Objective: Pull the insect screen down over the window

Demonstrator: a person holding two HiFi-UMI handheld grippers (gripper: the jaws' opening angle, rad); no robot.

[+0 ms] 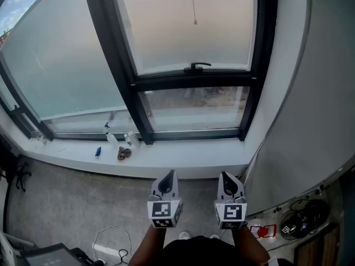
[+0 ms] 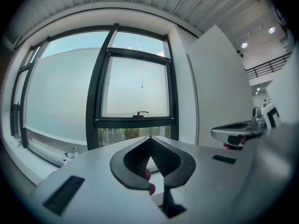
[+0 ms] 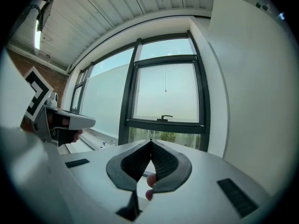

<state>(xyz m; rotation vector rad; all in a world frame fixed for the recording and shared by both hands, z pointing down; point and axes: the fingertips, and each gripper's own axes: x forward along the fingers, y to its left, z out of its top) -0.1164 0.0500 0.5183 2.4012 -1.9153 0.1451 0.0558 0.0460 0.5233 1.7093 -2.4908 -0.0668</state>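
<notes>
A dark-framed window (image 1: 194,82) fills the wall ahead, with a black handle (image 1: 197,66) on its lower sash bar. A thin pull cord with a small weight (image 1: 194,22) hangs down in front of the upper pane, and it also shows as the cord (image 2: 142,87) and the cord (image 3: 165,90) in the gripper views. My left gripper (image 1: 169,174) and right gripper (image 1: 228,175) are side by side, low and well short of the sill, both pointing at the window. Each is shut with nothing between its jaws, as the left gripper (image 2: 150,137) and right gripper (image 3: 150,140) show close up.
The white windowsill (image 1: 183,162) carries small bottles (image 1: 113,139) and a brownish lump (image 1: 123,154) at its left part. A white wall panel (image 1: 310,121) stands close on the right. Cables and a red item (image 1: 260,230) lie on the floor near the person's feet.
</notes>
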